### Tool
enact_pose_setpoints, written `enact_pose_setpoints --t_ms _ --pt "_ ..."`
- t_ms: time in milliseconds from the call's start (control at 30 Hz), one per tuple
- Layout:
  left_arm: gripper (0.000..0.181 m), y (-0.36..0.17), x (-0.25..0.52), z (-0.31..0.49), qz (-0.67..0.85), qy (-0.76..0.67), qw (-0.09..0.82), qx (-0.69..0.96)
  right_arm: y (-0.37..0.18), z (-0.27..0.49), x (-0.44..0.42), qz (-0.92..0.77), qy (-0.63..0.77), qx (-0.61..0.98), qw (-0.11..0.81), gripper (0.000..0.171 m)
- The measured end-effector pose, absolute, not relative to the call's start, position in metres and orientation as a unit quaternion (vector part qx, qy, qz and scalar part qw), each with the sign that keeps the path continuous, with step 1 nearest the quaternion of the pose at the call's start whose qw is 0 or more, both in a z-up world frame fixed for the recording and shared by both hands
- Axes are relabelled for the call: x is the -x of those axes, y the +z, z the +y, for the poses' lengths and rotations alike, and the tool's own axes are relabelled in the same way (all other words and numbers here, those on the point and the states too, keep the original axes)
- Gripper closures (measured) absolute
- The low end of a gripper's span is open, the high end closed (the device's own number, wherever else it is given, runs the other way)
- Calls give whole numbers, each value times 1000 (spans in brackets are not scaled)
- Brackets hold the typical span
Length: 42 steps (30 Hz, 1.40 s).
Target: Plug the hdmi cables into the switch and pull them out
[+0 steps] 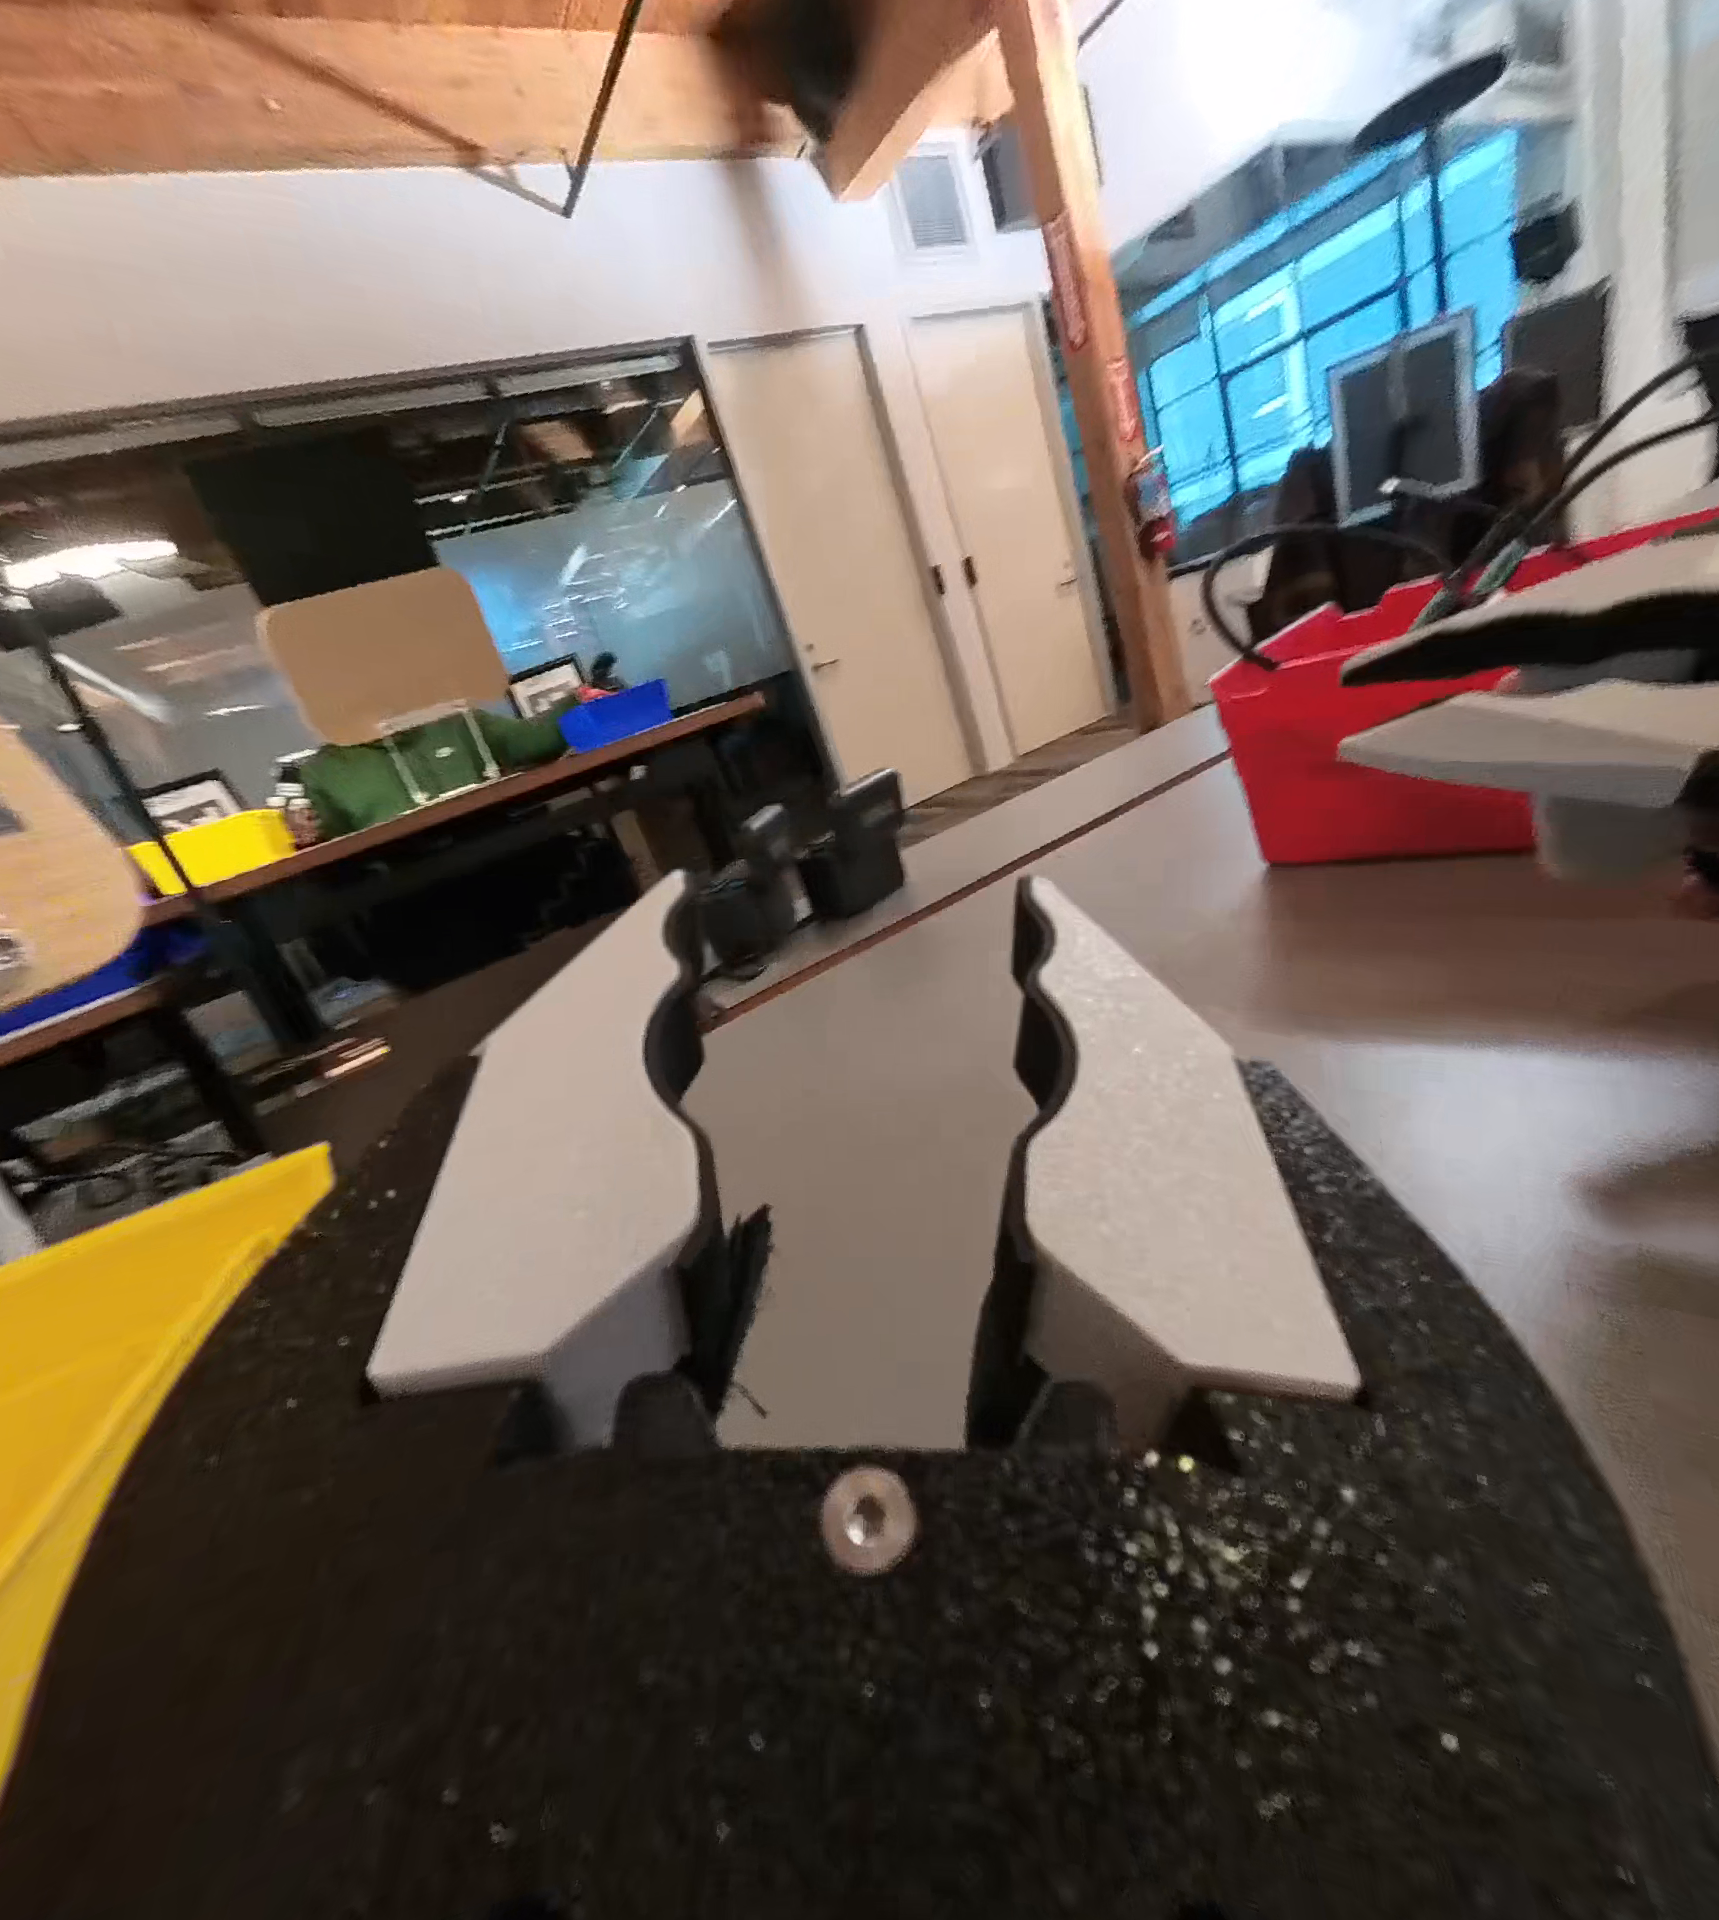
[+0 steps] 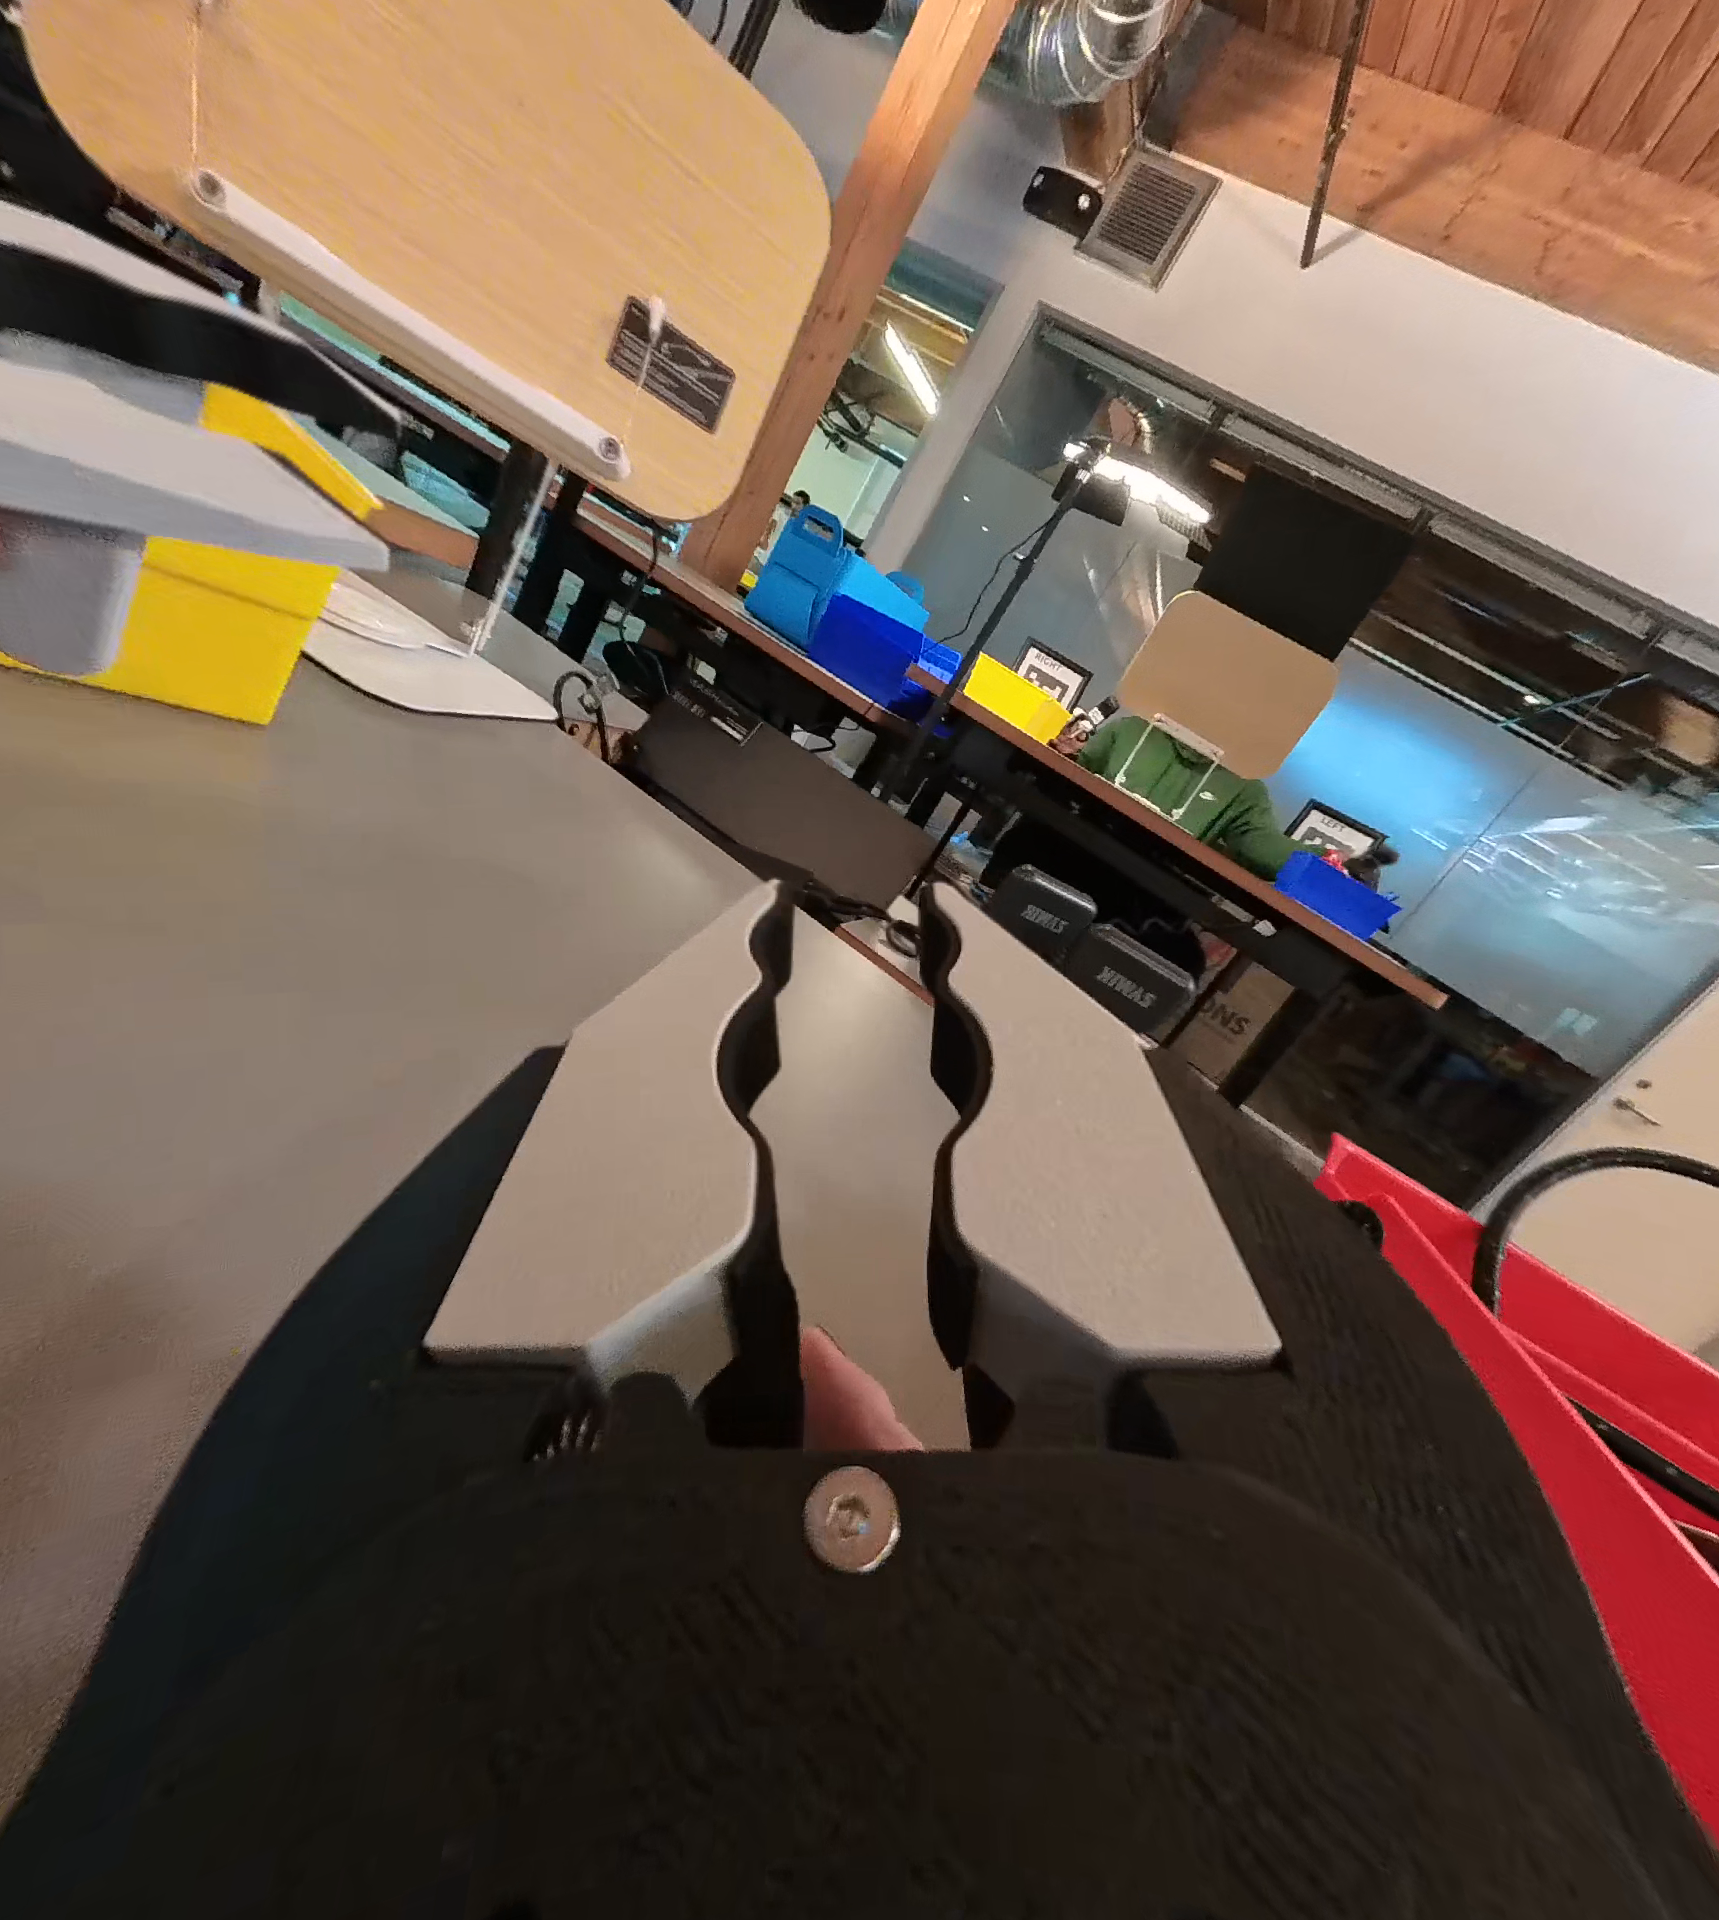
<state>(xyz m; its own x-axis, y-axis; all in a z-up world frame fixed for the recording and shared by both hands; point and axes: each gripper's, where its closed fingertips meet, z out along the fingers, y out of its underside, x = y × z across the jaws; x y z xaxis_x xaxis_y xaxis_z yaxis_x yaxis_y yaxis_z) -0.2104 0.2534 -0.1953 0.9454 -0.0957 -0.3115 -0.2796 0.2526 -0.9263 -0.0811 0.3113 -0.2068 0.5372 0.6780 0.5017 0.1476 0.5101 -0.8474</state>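
Observation:
My left gripper [image 1: 850, 920] is open and empty, held low over the grey table [image 1: 1406, 1060]. My right gripper [image 2: 853, 906] is open with a narrower gap and holds nothing; a person's fingertip [image 2: 850, 1392] shows at its base. Black cables [image 1: 1239, 592] rise out of a red bin [image 1: 1354, 769] on the right, beside the right gripper [image 1: 1354, 717]. The red bin [image 2: 1582, 1455] and a cable loop [image 2: 1613, 1174] sit just right of my right gripper. I cannot make out a switch for certain; a flat black box [image 2: 782, 800] sits at the table's far edge.
A yellow bin [image 1: 55, 1434] is close at my left; it shows behind the left gripper [image 2: 387, 488] in the right wrist view [image 2: 200, 634]. A wooden board on a stand [image 2: 481, 208] rises behind it. A person in green [image 2: 1208, 800] sits at a far table with blue bins.

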Motion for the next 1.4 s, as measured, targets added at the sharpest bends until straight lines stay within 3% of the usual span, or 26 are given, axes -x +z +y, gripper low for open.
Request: enact_pose_setpoints --t_ms 100,133,167,200,300,567,700,800,1000,1200,1400 --pt "138 -196 209 245 155 108 768 612 -206 306 81 -454 169 456 746 152" --pt "151 -196 206 240 157 110 766 613 -206 304 80 -455 170 455 746 153" --pt "176 -198 201 235 163 105 761 619 -205 302 79 -453 172 455 747 153" --pt "181 -200 195 230 169 96 755 626 -204 301 77 -448 174 458 748 154" --pt "181 -195 188 210 150 87 753 635 -191 298 59 -414 188 475 754 156" --pt "181 -157 224 166 75 197 711 671 -75 309 -59 -322 157 453 816 160" --pt "180 -131 264 111 -20 214 750 626 -54 333 -141 -343 92 466 810 143" --pt "156 -133 292 69 -83 240 744 618 -60 367 -214 -308 35 518 797 126" --pt "145 -182 310 36 -84 291 676 672 -125 426 -324 -193 -21 666 720 114" --pt "73 -206 333 41 -114 299 631 707 -194 440 -314 -244 71 732 633 115" --pt "64 -223 341 62 -100 286 609 733 -213 451 -305 -239 85 742 621 115"
